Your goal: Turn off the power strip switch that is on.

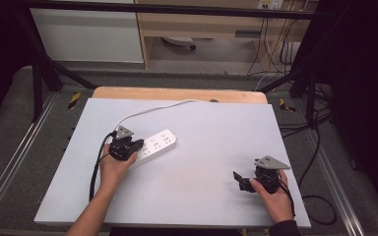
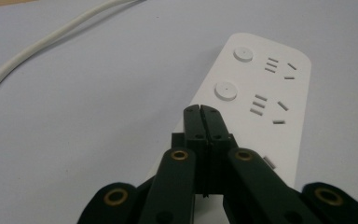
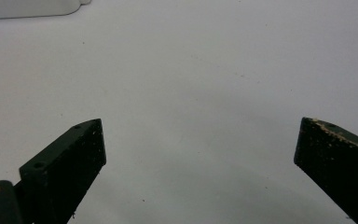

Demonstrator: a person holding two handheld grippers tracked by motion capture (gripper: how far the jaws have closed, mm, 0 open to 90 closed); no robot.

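Observation:
A white power strip (image 1: 158,143) lies on the pale grey table (image 1: 202,162), left of centre, its white cord (image 1: 147,111) curving back to the far edge. My left gripper (image 1: 137,145) rests over the strip's near end. In the left gripper view its jaws are pressed together with nothing between them, tips (image 2: 200,110) hovering at the strip (image 2: 256,102) beside a round button (image 2: 226,90). My right gripper (image 1: 238,179) sits low near the front right of the table. The right gripper view has its jaws (image 3: 200,144) spread wide over bare table.
Beyond the table's wooden far edge (image 1: 177,93) stand a shelf unit (image 1: 202,24) and hanging cables (image 1: 275,44). Black frame bars (image 1: 44,69) flank the table. A corner of the white strip (image 3: 28,8) lies far off in the right gripper view.

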